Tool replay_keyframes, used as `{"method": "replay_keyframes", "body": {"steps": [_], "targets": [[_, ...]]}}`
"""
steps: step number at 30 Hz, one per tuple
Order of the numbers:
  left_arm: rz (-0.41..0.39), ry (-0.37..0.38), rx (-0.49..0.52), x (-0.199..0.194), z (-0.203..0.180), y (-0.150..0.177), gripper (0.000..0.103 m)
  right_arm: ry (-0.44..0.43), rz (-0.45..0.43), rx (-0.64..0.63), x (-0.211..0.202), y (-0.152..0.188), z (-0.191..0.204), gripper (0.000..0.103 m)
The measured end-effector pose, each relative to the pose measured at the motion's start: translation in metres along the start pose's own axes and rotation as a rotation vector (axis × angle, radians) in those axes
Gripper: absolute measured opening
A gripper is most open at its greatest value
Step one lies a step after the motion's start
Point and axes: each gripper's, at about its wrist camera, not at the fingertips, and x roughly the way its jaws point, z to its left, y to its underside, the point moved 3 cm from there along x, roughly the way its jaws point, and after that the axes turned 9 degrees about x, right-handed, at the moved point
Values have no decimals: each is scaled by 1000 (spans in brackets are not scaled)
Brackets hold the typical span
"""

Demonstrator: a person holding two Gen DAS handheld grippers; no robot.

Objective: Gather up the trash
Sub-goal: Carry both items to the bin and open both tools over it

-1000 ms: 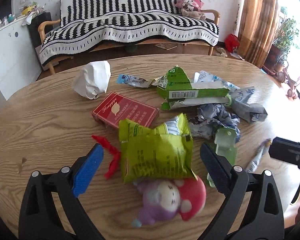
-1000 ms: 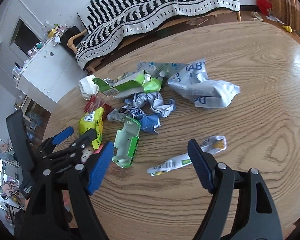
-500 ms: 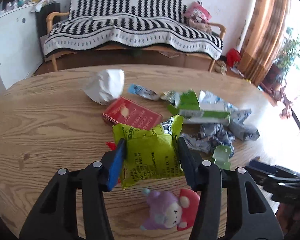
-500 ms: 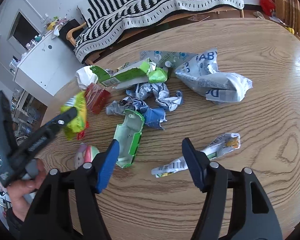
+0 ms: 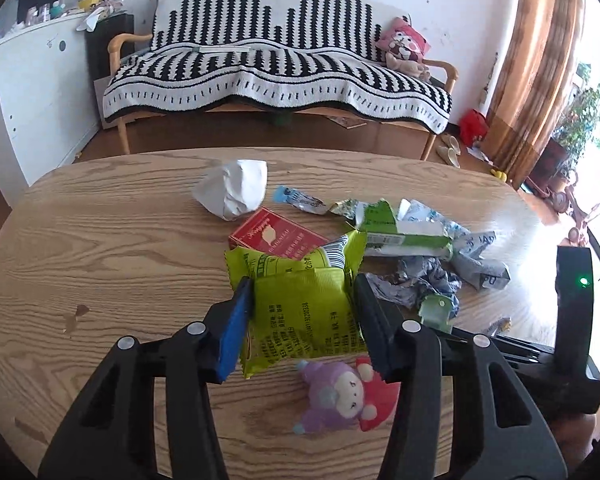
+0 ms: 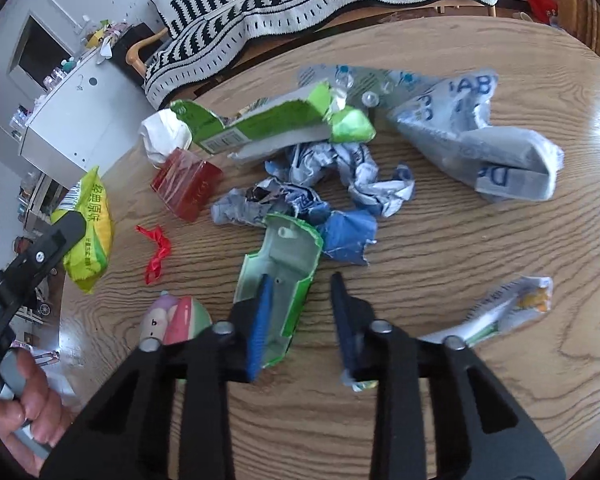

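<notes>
My left gripper point(image 5: 300, 308) is shut on a green snack bag point(image 5: 300, 304) and holds it above the wooden table point(image 5: 100, 248); the bag also shows in the right wrist view point(image 6: 90, 232). My right gripper point(image 6: 300, 304) is partly closed over a pale green plastic shell point(image 6: 280, 276), one finger over its inside, not gripping it. Around lie a red box point(image 5: 276, 236), a white paper ball point(image 5: 236, 188), a green carton point(image 6: 260, 128), crumpled blue-white wrappers point(image 6: 320, 184), a grey-blue bag point(image 6: 492, 144), a long wrapper point(image 6: 500, 312) and a red scrap point(image 6: 156, 252).
A small purple and red plush toy point(image 5: 344, 396) lies on the table under the held bag. A striped sofa point(image 5: 276, 72) stands behind the table and a white cabinet point(image 5: 32, 92) at the left. The table's edge is near at the left and front.
My left gripper closed on the green snack bag and lifted it off the table. My right gripper narrowed its jaws and moved left, over the pale green shell.
</notes>
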Motion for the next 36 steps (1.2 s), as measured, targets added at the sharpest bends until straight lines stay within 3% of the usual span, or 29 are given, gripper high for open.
{"method": "replay_keyframes", "body": {"steps": [1,7,13,17,23,30,36], "targets": [[0,-1,6,0,-3,1,50,-6,-3,-3,-2,0,2,10],[-15,-4,49,-7,-23,0,50,-28,-102,-62,-52,1,2,9],[-24,51,98,-9,-71,-3,50,41,-208,-54,-121,2,-53,9],[-35,125,156,-11,-131,-10,50,118,-283,13,-170,3,-118,9],[-45,257,265,-11,-238,-6,50,230,-384,200,-247,25,-249,9],[-49,463,429,-14,-398,28,50,414,-480,420,-325,89,-398,9],[-7,656,560,-13,-532,85,50,524,-477,603,-356,161,-506,9]]}}
